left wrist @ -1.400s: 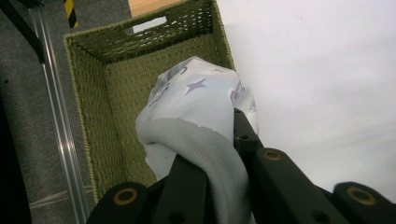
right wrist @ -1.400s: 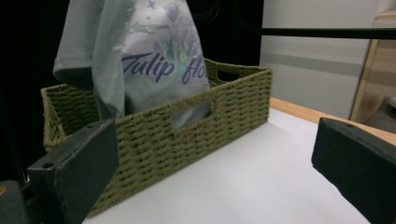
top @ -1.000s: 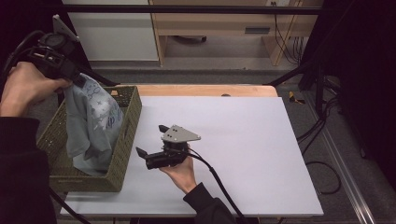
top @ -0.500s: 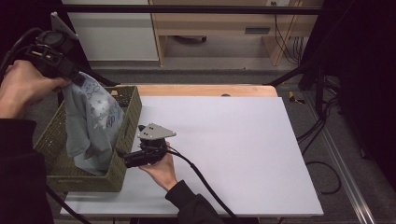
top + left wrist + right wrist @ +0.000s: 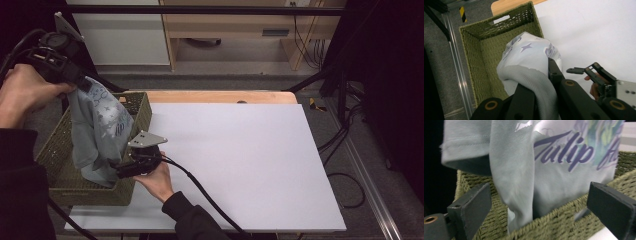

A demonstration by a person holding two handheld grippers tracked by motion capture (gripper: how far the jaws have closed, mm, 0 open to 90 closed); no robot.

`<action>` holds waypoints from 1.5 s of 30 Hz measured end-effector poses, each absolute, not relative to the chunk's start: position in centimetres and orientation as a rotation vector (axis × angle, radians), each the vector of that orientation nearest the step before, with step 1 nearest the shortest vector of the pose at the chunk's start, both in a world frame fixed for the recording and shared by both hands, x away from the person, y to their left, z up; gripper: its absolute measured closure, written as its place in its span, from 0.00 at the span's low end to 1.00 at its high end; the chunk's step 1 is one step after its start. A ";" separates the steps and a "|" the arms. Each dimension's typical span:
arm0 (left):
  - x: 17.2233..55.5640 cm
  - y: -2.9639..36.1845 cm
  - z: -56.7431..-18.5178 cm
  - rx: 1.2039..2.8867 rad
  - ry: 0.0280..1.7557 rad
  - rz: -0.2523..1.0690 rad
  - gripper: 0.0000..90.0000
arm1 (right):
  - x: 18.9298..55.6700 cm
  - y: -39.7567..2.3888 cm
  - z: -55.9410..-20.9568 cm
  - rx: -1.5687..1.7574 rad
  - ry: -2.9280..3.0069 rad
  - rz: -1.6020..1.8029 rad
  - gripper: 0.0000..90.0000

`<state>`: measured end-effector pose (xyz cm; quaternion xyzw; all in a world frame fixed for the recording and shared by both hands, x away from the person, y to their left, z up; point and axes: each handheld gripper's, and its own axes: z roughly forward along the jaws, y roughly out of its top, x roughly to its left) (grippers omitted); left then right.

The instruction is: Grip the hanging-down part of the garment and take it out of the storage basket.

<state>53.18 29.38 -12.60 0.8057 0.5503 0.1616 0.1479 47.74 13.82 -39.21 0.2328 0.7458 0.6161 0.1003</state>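
Observation:
A pale blue printed shirt [image 5: 97, 130] hangs from my left gripper [image 5: 82, 82], which is shut on its top edge above an olive woven basket [image 5: 55, 150]. The shirt's lower end rests inside the basket. In the left gripper view the jaws pinch the cloth [image 5: 529, 55] over the basket [image 5: 484, 55]. My right gripper [image 5: 114, 169] is at the basket's right wall, its jaws open. In the right gripper view its fingers [image 5: 474, 202] stand wide apart just outside the basket rim [image 5: 564, 217], with the shirt [image 5: 524, 170] hanging beyond them, untouched.
The basket sits at the left end of a white table top [image 5: 240, 160] with a wooden strip [image 5: 220, 96] along the back. A cable [image 5: 200, 195] trails from the right gripper across the front. Floor, cabinets and a metal rail [image 5: 370, 185] surround the table.
My right gripper has moved left across the table to the basket's right wall. The left gripper has stayed put with the shirt hanging from it.

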 end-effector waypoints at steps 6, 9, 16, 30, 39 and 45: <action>53.3 29.6 -12.8 2.319 1.592 0.455 0.95 | 48.1 15.3 -39.7 0.696 2.231 1.804 0.14; 53.3 29.6 -12.7 2.322 1.594 0.460 0.95 | 48.4 15.7 -40.1 0.724 2.243 1.765 0.24; 53.2 29.4 -12.7 2.322 1.590 0.463 0.95 | 48.7 16.0 -40.4 0.736 2.286 1.723 0.58; 52.8 30.0 -12.3 2.298 1.591 0.475 0.95 | 48.4 14.6 -39.3 0.693 2.315 1.728 0.98; 52.6 30.8 -12.4 2.282 1.606 0.473 0.95 | 48.1 10.3 -37.7 0.661 2.261 1.787 0.99; 52.7 30.8 -12.6 2.286 1.600 0.463 0.95 | 48.0 7.9 -36.5 0.649 2.226 1.802 0.99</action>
